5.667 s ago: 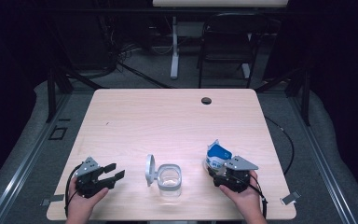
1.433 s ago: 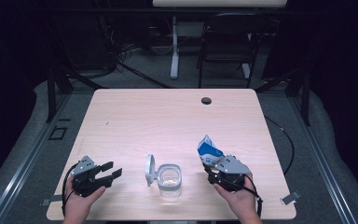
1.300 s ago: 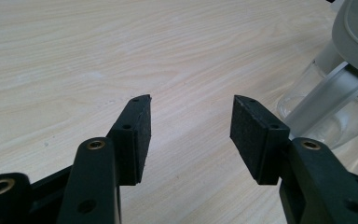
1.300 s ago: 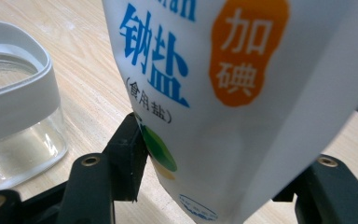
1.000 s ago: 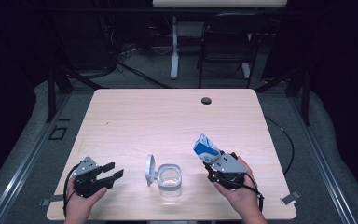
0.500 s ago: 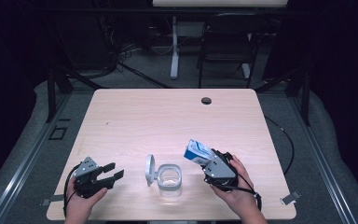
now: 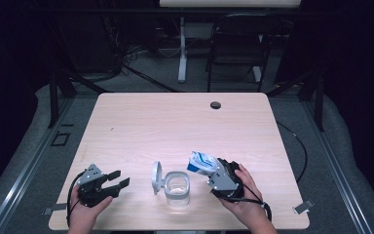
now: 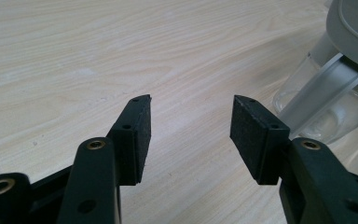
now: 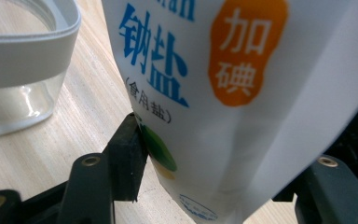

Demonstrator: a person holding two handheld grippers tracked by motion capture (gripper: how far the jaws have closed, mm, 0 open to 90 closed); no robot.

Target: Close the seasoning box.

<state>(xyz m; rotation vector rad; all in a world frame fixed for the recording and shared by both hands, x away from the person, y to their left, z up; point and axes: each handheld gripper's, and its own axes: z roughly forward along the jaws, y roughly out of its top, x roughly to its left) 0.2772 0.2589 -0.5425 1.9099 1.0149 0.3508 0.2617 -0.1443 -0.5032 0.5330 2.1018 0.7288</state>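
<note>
A white and blue salt bag (image 7: 201,162) is pinched in my right gripper (image 7: 207,169), which is shut on it just right of a clear jar (image 7: 177,188). The jar stands near the table's front edge, its grey lid (image 7: 157,177) hinged open to the left. In the right gripper view the bag (image 9: 223,93) sits between the jaws, one pad (image 9: 128,158) pressing its side, with the jar (image 9: 23,70) close at the left. My left gripper (image 7: 118,178) rests left of the jar, open and holding nothing. In its own view the left gripper (image 8: 191,126) points at bare wood, the jar (image 8: 326,102) at the right.
The light wooden table (image 7: 175,122) has a dark round grommet (image 7: 215,105) near its far edge. A chair (image 7: 233,48) and a stand leg (image 7: 182,48) are behind the table on the dark floor. A small clip (image 7: 304,206) sits at the front right corner.
My right gripper has carried the salt bag leftward, from the right part of the table to just beside the jar. The left gripper has stayed where it was.
</note>
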